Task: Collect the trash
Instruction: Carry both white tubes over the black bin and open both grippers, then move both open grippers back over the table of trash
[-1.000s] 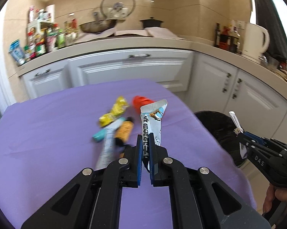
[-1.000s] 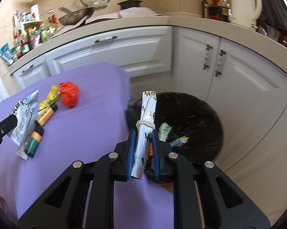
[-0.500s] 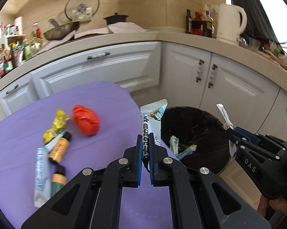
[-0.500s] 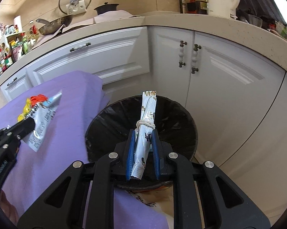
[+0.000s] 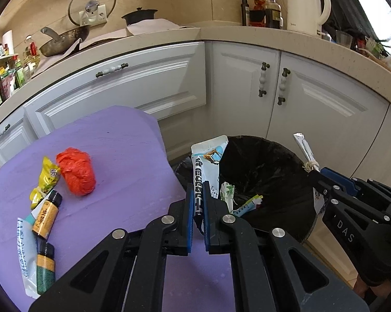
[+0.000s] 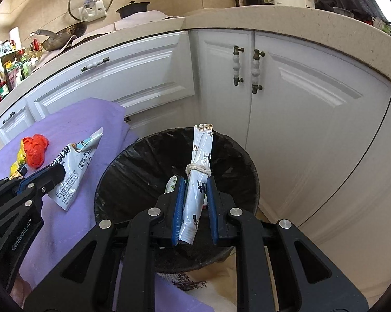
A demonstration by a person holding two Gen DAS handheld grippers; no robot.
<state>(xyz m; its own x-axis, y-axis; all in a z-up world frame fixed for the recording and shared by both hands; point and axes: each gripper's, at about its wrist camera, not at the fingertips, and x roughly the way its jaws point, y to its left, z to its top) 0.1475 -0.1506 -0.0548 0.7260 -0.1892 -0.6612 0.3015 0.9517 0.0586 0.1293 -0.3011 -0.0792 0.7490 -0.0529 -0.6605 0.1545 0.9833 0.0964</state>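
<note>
My left gripper (image 5: 198, 189) is shut on a flat white and blue wrapper (image 5: 206, 166), held at the table's right edge beside the black-lined trash bin (image 5: 281, 182). My right gripper (image 6: 194, 182) is shut on a rolled white wrapper (image 6: 202, 161) tied with string, held over the trash bin (image 6: 133, 171). In the right wrist view the left gripper (image 6: 57, 171) and its wrapper (image 6: 73, 171) show at the left. The right gripper (image 5: 315, 174) shows at the right in the left wrist view. Some wrappers (image 5: 228, 195) lie inside the bin.
On the purple table (image 5: 117, 150) lie a crumpled red bag (image 5: 77, 171), a yellow wrapper (image 5: 46, 179), two small amber bottles (image 5: 46, 214) and a white sachet (image 5: 24, 247). White cabinets (image 5: 247, 91) and a cluttered counter stand behind the bin.
Both grippers have swung right, away from the trash on the table and toward the bin. The right gripper's rolled wrapper now hangs over the bin; the left's wrapper reaches the table's edge.
</note>
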